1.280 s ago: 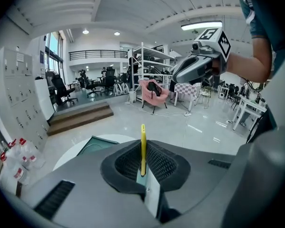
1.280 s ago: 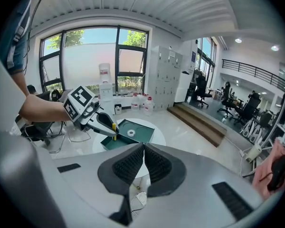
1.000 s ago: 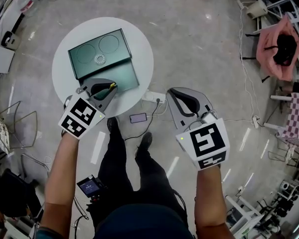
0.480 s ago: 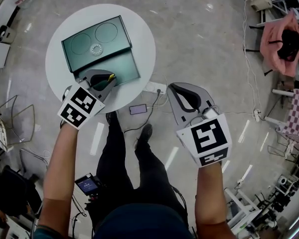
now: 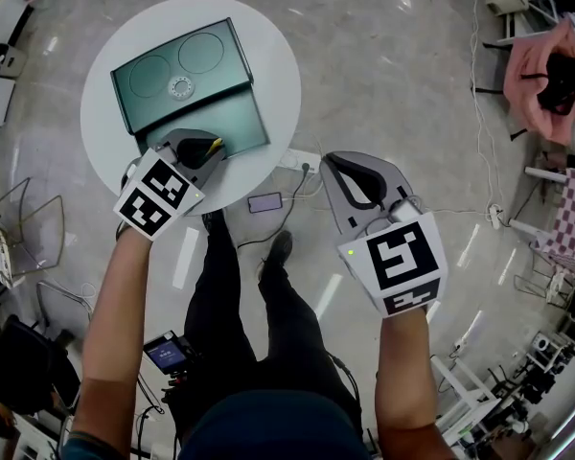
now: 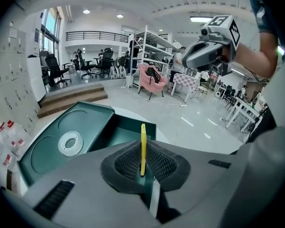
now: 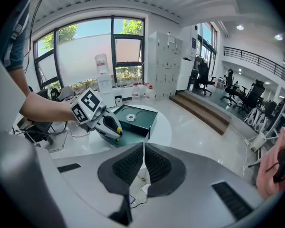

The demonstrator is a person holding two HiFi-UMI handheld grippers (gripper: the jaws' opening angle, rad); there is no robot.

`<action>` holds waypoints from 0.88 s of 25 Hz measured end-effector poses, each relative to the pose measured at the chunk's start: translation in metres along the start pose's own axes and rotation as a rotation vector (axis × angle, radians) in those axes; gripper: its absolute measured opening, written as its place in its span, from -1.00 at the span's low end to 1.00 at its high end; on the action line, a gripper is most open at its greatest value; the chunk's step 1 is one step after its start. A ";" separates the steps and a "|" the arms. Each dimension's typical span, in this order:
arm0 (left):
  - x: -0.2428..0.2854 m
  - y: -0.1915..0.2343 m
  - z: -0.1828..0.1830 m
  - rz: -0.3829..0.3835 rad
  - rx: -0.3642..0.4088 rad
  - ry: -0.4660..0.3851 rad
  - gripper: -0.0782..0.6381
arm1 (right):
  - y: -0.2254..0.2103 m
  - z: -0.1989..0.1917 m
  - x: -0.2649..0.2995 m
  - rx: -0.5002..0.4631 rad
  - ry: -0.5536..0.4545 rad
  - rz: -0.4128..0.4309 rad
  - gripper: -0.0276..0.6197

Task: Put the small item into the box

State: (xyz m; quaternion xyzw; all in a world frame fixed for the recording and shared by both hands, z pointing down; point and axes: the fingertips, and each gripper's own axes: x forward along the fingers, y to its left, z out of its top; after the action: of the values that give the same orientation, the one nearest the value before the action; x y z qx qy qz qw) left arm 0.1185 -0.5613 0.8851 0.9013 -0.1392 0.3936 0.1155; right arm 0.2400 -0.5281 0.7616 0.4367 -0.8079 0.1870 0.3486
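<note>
Off the near-right edge of the round white tabletop (image 5: 273, 70), over the floor, the right tool (image 5: 357, 182) hangs with its jaws pressed together on nothing. At the tabletop's near edge, the left tool (image 5: 207, 150) is clenched on the small yellow item (image 6: 143, 146). This is a thin strip standing upright between the pads, its top clear of them and its lower end buried in the grip. Item and jaw tips sit over the near edge of the dark green box (image 5: 238, 121), above its open tray; whether they touch it cannot be told. In the head view the left tool covers that part of the box. Beyond the tray, the box's opened lid carries a white ring (image 5: 180, 87).
</note>
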 end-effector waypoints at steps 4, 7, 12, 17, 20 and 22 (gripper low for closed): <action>0.002 0.000 -0.004 -0.002 0.000 0.018 -0.67 | -0.001 0.001 -0.001 -0.002 0.002 0.002 -0.80; 0.000 0.000 -0.004 -0.002 -0.001 0.026 -0.67 | -0.001 0.003 -0.004 -0.005 0.002 0.001 -0.80; 0.003 0.003 -0.009 -0.013 -0.005 0.044 -0.67 | -0.003 0.005 -0.003 -0.009 0.003 0.001 -0.80; -0.004 0.003 0.002 -0.012 0.004 0.049 -0.67 | -0.008 0.016 -0.012 -0.014 0.000 -0.002 -0.80; -0.010 0.000 0.011 -0.004 0.017 0.046 -0.67 | -0.011 0.021 -0.021 -0.019 -0.008 -0.007 -0.80; -0.017 -0.003 0.020 0.002 0.028 0.041 -0.67 | -0.013 0.025 -0.029 -0.022 -0.016 -0.009 -0.80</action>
State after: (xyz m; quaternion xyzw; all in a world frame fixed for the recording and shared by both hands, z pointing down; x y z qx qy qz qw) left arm 0.1222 -0.5624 0.8589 0.8944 -0.1323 0.4141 0.1051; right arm 0.2512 -0.5336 0.7236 0.4380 -0.8106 0.1732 0.3479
